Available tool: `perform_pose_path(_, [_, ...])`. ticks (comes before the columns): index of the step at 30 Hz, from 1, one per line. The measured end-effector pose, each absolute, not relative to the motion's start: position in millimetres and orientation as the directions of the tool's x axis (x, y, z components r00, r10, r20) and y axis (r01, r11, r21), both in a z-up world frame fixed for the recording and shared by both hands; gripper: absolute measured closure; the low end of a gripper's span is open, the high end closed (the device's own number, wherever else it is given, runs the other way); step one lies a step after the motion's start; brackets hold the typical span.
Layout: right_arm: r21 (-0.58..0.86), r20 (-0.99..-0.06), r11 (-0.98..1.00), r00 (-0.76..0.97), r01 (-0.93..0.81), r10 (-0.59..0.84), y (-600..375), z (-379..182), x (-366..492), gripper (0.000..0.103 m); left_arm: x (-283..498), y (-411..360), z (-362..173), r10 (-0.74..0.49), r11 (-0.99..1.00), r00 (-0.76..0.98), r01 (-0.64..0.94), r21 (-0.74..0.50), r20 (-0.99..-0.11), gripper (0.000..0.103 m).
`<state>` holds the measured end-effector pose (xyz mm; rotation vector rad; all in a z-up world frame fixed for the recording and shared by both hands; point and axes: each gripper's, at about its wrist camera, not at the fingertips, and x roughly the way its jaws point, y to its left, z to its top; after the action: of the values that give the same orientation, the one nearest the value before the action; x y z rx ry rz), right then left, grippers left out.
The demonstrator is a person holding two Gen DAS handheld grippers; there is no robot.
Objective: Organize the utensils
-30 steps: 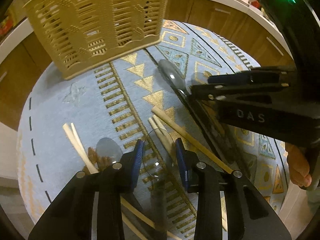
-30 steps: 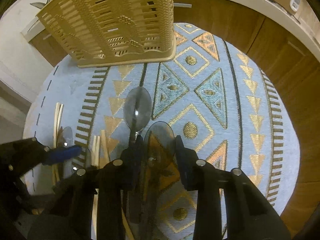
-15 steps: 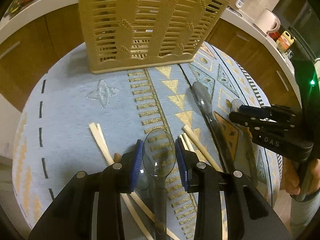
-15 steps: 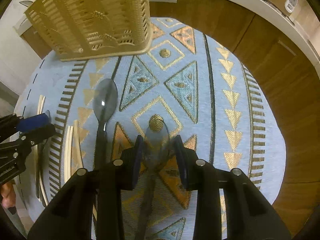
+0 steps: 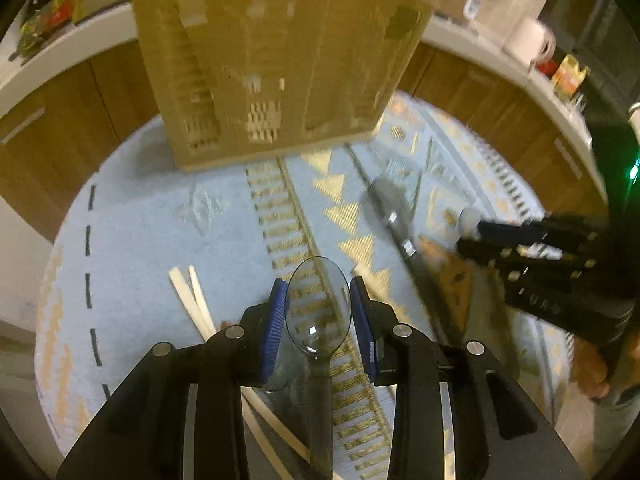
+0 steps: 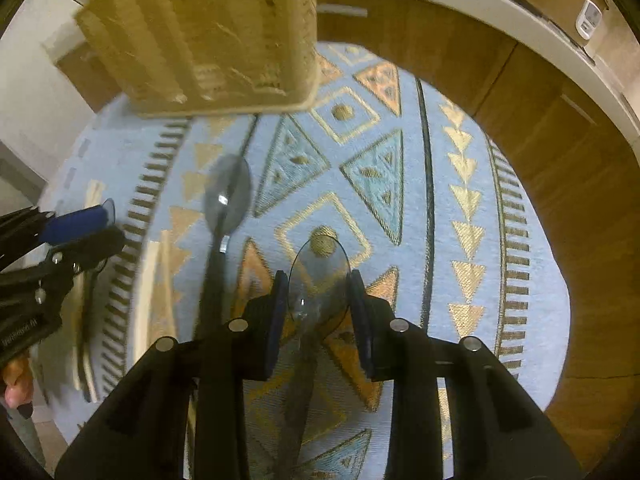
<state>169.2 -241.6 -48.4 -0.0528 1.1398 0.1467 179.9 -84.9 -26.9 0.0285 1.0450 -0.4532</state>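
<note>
The left gripper (image 5: pixel 319 308) has its blue-padded jaws partly closed on the bowl of a clear plastic spoon (image 5: pixel 318 312), whose handle runs back between the fingers; the right gripper (image 6: pixel 318 304) grips a second clear spoon (image 6: pixel 318 280) the same way, jaws narrowed onto the bowl's edges. Both spoons appear lifted off the cloth, though how high is hard to judge.

Outward from the left jaws, pale wooden chopsticks (image 5: pixel 192 300) lie crossed on the blue patterned tablecloth (image 5: pixel 160 232) of the round table; a dark-handled spoon (image 6: pixel 224 200) rests between the two grippers, untouched. Beyond it all stands the beige slotted utensil basket (image 5: pixel 276 60) at the far side of the table, blurred in both views.

The step in hand looks like carrying each spoon to the basket. To do it well, I would hold the pinch steady, since a smooth curved bowl can slip or swivel between pads; raise each spoon clear of the basket's rim before going over it; tip the handle downward so it enters first; send one hand in at a time so the grippers do not meet above the opening; and release only once the handle is well inside a compartment. Which compartment suits spoons cannot be told from here.
</note>
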Motion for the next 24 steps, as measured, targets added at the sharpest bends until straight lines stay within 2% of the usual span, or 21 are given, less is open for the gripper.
perform_pose_path(8, [0.081, -0.771, 0.972, 0.604, -0.220, 0.201, -251.5, 3.6, 125.9, 0.076, 157.8, -62.5, 26.6, -0.441, 0.890, 0.581, 0.379, -0.253, -0.684, 0.072])
perform_pose_path(14, [0.120, -0.652, 0.961, 0.710, -0.249, 0.265, -260.5, 46.8, 113.7, 0.077, 142.4, -45.8, 78.2, -0.458, 0.889, 0.716, 0.387, -0.247, -0.527, 0.072])
perform_pose_path(16, [0.132, -0.594, 0.957, 0.752, -0.260, 0.286, -261.1, 65.8, 112.0, 0.098, 139.7, -40.0, 100.5, -0.452, 0.892, 0.763, 0.383, -0.241, -0.462, 0.072])
perform_pose_path(19, [0.138, -0.529, 0.959, 0.800, -0.248, 0.283, -260.8, 90.9, 117.8, 0.098, 142.3, -35.2, 130.7, -0.432, 0.901, 0.820, 0.373, -0.223, -0.374, 0.072])
perform_pose_path(24, [0.141, -0.548, 0.947, 0.774, -0.288, 0.317, -252.7, 95.5, 148.6, 0.098, 157.9, -31.8, 151.2, -0.439, 0.895, 0.835, 0.376, -0.239, -0.331, 0.072])
